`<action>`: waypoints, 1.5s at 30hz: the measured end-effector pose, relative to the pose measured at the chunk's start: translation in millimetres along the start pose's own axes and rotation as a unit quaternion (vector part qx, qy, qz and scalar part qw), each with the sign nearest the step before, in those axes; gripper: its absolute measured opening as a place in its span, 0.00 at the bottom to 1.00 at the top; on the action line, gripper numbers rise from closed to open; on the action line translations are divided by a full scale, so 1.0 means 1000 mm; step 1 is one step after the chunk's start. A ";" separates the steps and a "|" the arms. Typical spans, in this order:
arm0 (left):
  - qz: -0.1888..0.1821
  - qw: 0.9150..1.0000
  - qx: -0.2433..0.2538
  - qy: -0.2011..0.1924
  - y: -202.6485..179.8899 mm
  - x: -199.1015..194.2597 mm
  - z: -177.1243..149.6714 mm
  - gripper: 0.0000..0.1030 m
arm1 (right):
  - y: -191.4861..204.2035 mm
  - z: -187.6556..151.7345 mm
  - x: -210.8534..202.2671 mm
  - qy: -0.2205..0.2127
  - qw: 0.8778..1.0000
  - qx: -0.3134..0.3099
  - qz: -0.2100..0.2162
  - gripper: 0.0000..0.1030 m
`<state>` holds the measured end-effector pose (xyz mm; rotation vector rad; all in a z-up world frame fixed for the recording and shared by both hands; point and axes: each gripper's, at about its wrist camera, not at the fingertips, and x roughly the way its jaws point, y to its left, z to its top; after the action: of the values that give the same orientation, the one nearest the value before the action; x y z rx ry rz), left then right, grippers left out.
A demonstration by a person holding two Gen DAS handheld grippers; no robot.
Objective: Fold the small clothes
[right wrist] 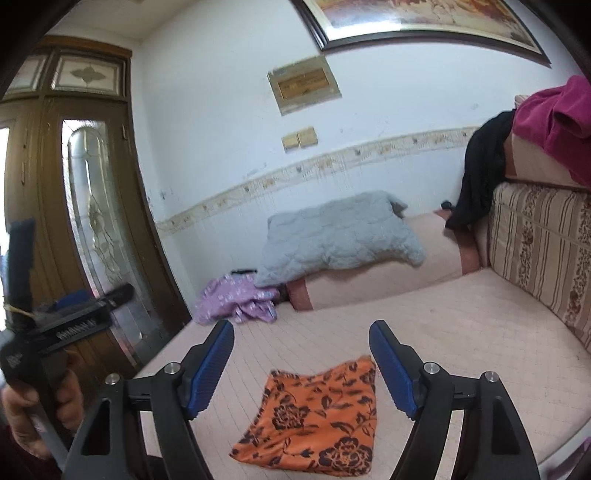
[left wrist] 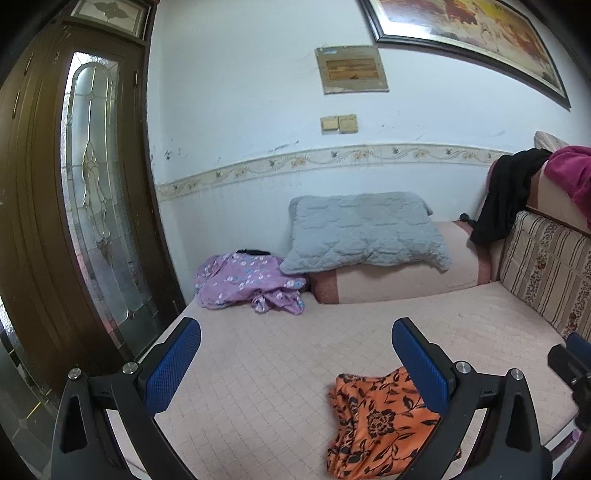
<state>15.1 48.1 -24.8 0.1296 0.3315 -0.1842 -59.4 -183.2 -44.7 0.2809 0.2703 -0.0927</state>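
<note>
Two grippers are showing, one in each wrist view. The left gripper (left wrist: pixel 295 354) is standing with its blue pads spread wide and nothing lying between them; the right gripper (right wrist: pixel 301 360) is standing fairly wide too, its jaws gripping nothing. At the lower left of the right wrist view a hand (right wrist: pixel 40 410) is holding the handle of the left gripper.

One orange flowered cloth (right wrist: pixel 314 410) is lying folded flat on the pink mattress (right wrist: pixel 461 332), low in the middle of the frame, below and between the right gripper's fingers, touched by neither. In the left wrist view the same cloth is sitting at the lower right, partly hidden behind the right-hand finger.

Farther back, one purple flowered garment (left wrist: pixel 247 282) is lying crumpled at the mattress's far left corner. Just beside it, one grey quilted pillow (left wrist: pixel 364 232) is resting on a pink bolster (left wrist: pixel 406 277). At the right edge, a striped cushion (left wrist: pixel 546 266) is standing upright, with one black garment (left wrist: pixel 506 195) and one magenta cloth (left wrist: pixel 572 173) draped above it.

On the far wall, one large framed picture (left wrist: pixel 461 33), one small plaque (left wrist: pixel 351 70) and two switches (left wrist: pixel 339 123) are hanging. A brown door (left wrist: pixel 55 203) with patterned glass is filling the left.
</note>
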 end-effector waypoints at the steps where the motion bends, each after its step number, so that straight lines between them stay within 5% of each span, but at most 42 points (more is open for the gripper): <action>1: 0.002 1.000 0.000 0.005 0.001 0.002 -0.003 1.00 | 0.001 -0.004 0.003 0.005 1.000 -0.001 -0.004 0.76; 26: 0.036 0.999 -0.019 0.021 0.036 0.008 -0.036 1.00 | 0.034 -0.025 -0.007 -0.014 0.992 -0.106 -0.066 0.76; 45: 0.032 0.999 -0.030 -0.022 0.043 -0.030 -0.024 1.00 | 0.050 0.007 -0.045 -0.055 0.994 -0.093 -0.032 0.77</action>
<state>-11.5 98.6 -33.0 0.0768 0.2877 -0.1143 -94.9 -135.4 -12.8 0.0808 0.1764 -0.1449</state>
